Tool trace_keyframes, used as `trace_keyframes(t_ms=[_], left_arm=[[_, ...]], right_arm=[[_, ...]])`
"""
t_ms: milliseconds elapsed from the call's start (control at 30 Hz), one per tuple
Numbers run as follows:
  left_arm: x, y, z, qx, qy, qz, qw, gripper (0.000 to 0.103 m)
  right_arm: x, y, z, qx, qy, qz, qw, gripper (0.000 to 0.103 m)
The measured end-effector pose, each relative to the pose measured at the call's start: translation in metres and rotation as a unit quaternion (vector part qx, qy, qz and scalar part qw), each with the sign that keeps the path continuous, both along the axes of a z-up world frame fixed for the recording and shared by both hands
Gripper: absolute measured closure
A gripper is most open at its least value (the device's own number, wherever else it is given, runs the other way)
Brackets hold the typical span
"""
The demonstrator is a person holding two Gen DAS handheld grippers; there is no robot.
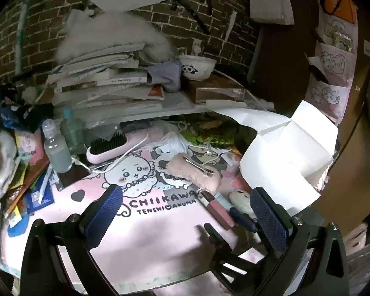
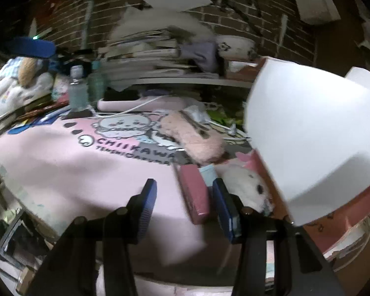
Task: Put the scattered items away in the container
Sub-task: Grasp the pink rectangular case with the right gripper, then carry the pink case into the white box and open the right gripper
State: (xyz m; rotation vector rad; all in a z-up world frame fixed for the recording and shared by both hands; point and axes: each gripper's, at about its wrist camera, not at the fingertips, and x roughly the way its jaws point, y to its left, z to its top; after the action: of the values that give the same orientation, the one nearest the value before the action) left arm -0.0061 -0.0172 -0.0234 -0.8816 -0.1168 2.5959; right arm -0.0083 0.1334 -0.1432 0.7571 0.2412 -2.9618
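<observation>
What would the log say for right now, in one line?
left gripper: jaws open, empty, over pink mat | right gripper: jaws astride pink case, not pressing | white box: right of case

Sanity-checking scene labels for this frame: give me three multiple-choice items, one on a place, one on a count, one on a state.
1. Where is the panda bowl?
A. on the pink mat
B. on the shelf beside the book stack
C. inside the white box

2. How many clear bottles stand at the far left of the pink mat?
A. one
B. two
C. four

3. How is the left gripper?
A. shut on a bottle
B. shut on the fluffy pouch
C. open, with nothing between its fingers

Key:
1 B: the bowl sits up on the shelf, right of the books.
2 B: one bottle and a second stand side by side.
3 C: its fingers stand wide apart over bare mat.
</observation>
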Motion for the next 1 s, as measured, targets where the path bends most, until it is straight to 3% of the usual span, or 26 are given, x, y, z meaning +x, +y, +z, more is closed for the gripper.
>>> trace_keyframes(t_ms=[100,133,467,600,1000], left_arm=[[0.001,0.000,0.000,-0.005,0.001,0.003,1.0000,0.000],[0.002,-0.001,0.000,-0.004,0.002,0.003,1.0000,0.000],[0.001,0.000,0.004,-0.003,0.008,0.005,1.0000,0.000],[0.000,0.000,0.003,-0.002,0.003,0.007,1.0000,0.000],[0.000,-0.014,-0.016,0.012,-0.016,0.022,0.9995,0.000]], right_arm=[[0.000,-0.004,-0.001,0.002,-0.002,0.011,1.000,0.077],[-0.003,-0.005,-0.002,0.000,-0.009,0.013,1.000,0.079],[-0.023,0.001,-0.005,-0.028,-0.021,-0.004,0.999,0.079],[-0.021,0.000,-0.006,-0.038,-0.014,0.008,0.999,0.087],[-0.020,-0.002,-0.007,-0.050,-0.010,0.018,0.999,0.086]])
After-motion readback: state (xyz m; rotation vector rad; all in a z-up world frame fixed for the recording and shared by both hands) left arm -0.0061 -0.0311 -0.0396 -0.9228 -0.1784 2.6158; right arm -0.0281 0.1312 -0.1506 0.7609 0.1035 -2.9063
